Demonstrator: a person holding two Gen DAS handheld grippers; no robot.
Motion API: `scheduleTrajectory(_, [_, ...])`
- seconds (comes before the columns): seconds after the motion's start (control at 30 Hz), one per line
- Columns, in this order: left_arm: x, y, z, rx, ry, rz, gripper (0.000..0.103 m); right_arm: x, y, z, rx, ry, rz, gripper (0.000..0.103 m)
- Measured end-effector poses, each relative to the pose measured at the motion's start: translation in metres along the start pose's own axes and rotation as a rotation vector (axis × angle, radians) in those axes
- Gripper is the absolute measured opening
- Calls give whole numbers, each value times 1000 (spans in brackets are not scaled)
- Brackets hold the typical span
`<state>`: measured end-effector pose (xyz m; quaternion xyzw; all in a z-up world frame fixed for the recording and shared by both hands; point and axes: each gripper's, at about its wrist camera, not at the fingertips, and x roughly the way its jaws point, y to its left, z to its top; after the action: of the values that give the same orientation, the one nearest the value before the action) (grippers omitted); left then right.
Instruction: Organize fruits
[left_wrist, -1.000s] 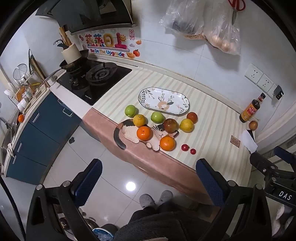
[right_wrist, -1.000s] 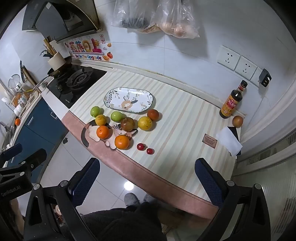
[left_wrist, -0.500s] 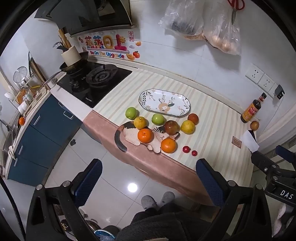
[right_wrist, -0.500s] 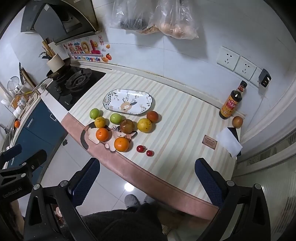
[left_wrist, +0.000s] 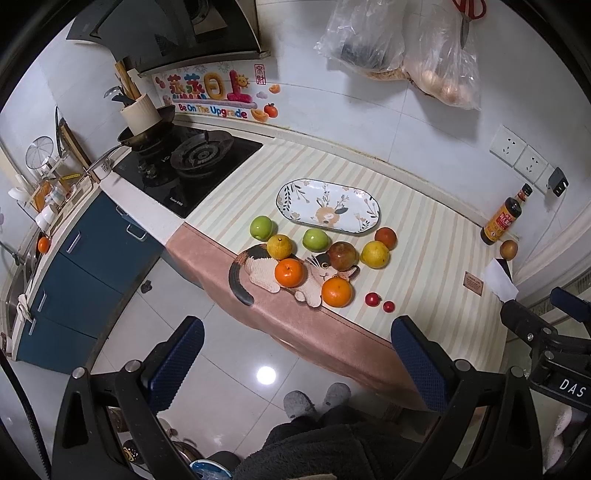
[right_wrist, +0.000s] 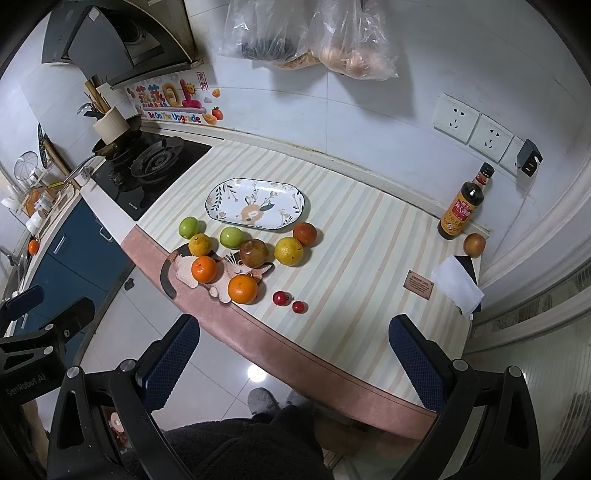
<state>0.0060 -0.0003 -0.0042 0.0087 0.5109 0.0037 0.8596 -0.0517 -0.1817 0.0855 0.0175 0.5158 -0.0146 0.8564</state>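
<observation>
Both cameras have crept slightly closer to the counter (left_wrist: 424, 236) over the last second, so the fruit sits a touch lower and larger in each view; nothing on the counter has shifted. Left gripper (left_wrist: 295, 354) hangs over the floor in the lower part of its frame, jaws wide and holding nothing. Right gripper (right_wrist: 291, 350) sits at the bottom of its frame over the counter's front edge, jaws likewise wide and empty. At frame centre lies the oval plate (left_wrist: 291, 192), bare. Just below it the fruit clusters: two green apples (left_wrist: 262, 227), a yellow citrus (left_wrist: 279, 246), a brownish fruit (left_wrist: 343, 255), a yellow fruit (left_wrist: 375, 254) and a reddish fruit (left_wrist: 385, 237). Two oranges (left_wrist: 290, 272) rest on a cat-shaped mat (left_wrist: 258, 271) near the counter's front edge. Two small red fruits (left_wrist: 373, 299) lie just right of the oranges. At the right of the frame a bottle (right_wrist: 461, 205) stands by the wall, with one more brown fruit (right_wrist: 474, 244) just beside it.
</observation>
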Motion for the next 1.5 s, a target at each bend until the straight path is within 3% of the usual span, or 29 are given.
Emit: scheduleTrajectory(1.5, [-7, -8, 8, 12, -15, 1, 103, -5, -7, 7, -5, -7, -7, 103])
